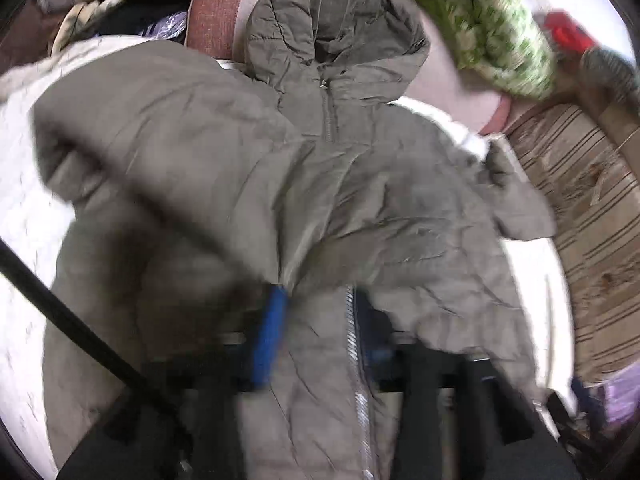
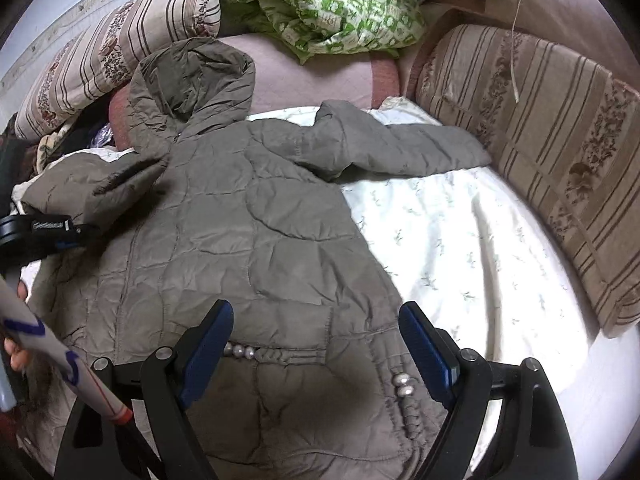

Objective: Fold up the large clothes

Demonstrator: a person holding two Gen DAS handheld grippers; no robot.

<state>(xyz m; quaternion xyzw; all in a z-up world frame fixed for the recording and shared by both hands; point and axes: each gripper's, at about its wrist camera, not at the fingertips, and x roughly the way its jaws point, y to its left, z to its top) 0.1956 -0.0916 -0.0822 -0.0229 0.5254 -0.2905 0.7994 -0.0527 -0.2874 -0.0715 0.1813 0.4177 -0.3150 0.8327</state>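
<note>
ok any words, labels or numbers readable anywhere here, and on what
No text can be read in either view.
Left gripper: a small pale label on its body, too small and blurred to read.
Green-and-white cloth: block pattern only, no legible letters.
Jacket: no visible tag or brand.

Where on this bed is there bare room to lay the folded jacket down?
Free: the white sheet between the grey jacket and the striped cushion, below the outstretched sleeve. A pink strip lies free between hood and green blanket. Crowded: the far left, where the left tool grips the jacket.
</note>
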